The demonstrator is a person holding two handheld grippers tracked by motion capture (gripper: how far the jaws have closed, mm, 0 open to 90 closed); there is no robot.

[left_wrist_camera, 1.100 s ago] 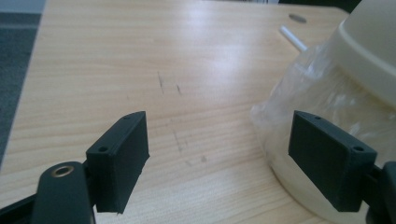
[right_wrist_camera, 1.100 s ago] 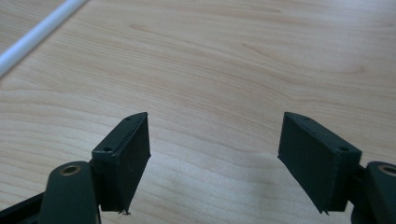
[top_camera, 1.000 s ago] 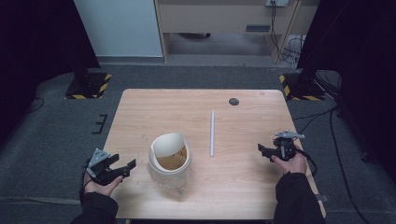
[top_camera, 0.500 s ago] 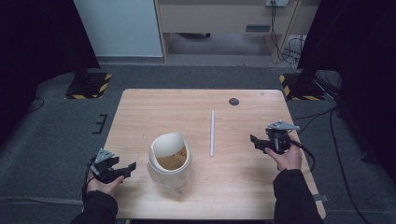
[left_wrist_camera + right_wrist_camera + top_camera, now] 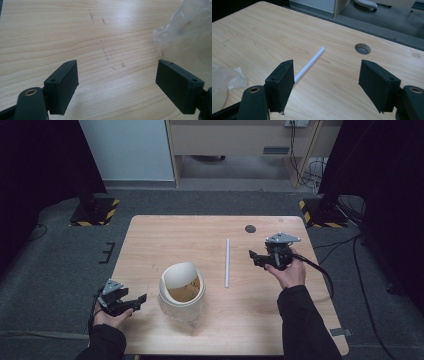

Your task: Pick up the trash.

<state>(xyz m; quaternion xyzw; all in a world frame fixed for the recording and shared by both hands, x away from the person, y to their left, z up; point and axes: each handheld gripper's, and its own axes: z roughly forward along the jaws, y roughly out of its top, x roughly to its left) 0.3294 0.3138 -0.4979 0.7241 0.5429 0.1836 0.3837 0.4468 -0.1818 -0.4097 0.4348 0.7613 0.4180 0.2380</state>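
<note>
Grey carpet surrounds a pale wooden table (image 5: 165,235) with rounded corners. From the high view, a white straw (image 5: 227,262), thin and straight, lies on the wood between a cup (image 5: 182,285) and the right gripper (image 5: 257,258), which hangs just beside the straw with wide, empty jaws. The cup is cream-coloured with a brown inside and stands on crinkled clear plastic wrap (image 5: 185,317). Near the table's front left corner, the left gripper (image 5: 140,300) also has wide, empty jaws. Its own view adds faint scuffs in the grain and the wrap's cloudy edge (image 5: 185,32). In the right gripper view, one end of the straw (image 5: 309,65) is hidden behind a black jaw, near a round hole (image 5: 362,48).
</note>
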